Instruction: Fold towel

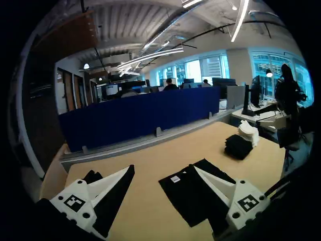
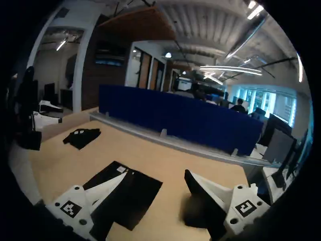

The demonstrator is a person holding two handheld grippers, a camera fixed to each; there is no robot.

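Although the left gripper (image 1: 161, 168) hovers with its white, black-padded fingers spread wide and nothing between them, the left gripper view puts the flat black cloth towel (image 1: 186, 199) just under and beyond its right-hand finger. It is spread out on the near side of the pale wooden table (image 1: 152, 152). A small white tag (image 1: 175, 179) sits on the towel edge turned toward the long blue fabric partition (image 1: 140, 114), and a stack of folded black towels (image 1: 238, 146) lies well apart toward the far corner. From the right gripper view, the right gripper (image 2: 157, 174) is likewise released and empty, with the same towel (image 2: 134, 197) lying partly behind its left-hand finger. One corner is aimed away at the partition (image 2: 180, 116), so the towel sits askew to the table. The fingers hide part of the outline, so I cannot tell its long axis for certain. I judge it light, limp and not slippery: it will sag and drape when lifted, so the sound hold is a pinch at two neighbouring corners of one edge, one per gripper.
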